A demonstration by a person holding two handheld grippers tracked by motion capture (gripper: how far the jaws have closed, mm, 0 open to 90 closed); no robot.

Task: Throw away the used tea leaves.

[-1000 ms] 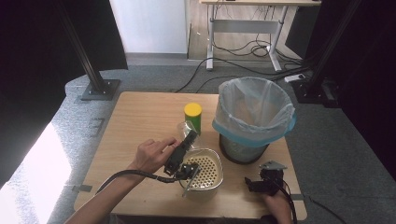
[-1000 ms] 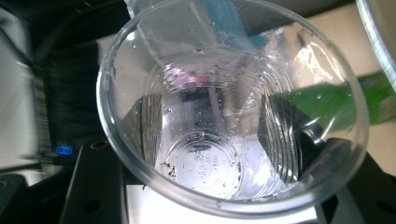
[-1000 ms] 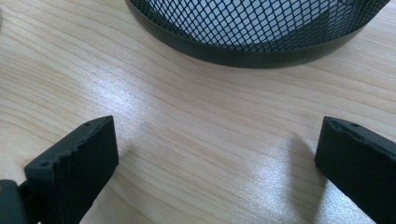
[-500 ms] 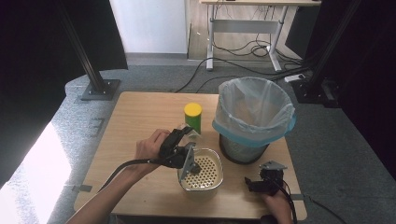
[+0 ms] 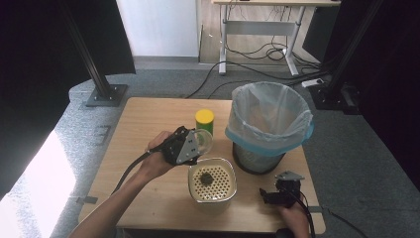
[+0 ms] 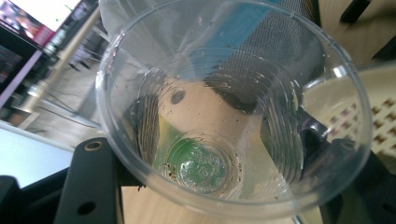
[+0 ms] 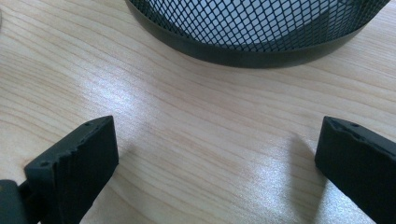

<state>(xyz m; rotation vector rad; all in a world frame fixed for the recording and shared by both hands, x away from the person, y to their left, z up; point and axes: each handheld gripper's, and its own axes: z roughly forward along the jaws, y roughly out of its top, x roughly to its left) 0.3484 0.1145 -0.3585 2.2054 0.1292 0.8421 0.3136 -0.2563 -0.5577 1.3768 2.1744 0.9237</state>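
Observation:
A clear plastic cup [image 5: 204, 141] hangs in the air, lying on its side, with my left gripper [image 5: 199, 144] shut on it; the jaws have just been easing open a little with the cup still between them. In the left gripper view the cup [image 6: 233, 116] is empty apart from dark specks and droplets, and both black jaws clasp its sides. Just below and right of it stands a cream perforated strainer [image 5: 223, 191] with a dark clump [image 5: 205, 177] inside. My right gripper [image 5: 267, 196] rests on the table at the front right, open [image 7: 217, 154] with bare wood between its jaws.
A yellow-lidded green jar [image 5: 204, 120] stands behind the cup. A black mesh bin [image 5: 257, 161] lined with a pale blue bag sits at the right; its base [image 7: 257, 32] is close ahead of my right gripper. The wooden table [image 5: 143, 129] has bare room on the left.
My left gripper has lifted the cup up and back from over the strainer's left edge. The right gripper has stayed still.

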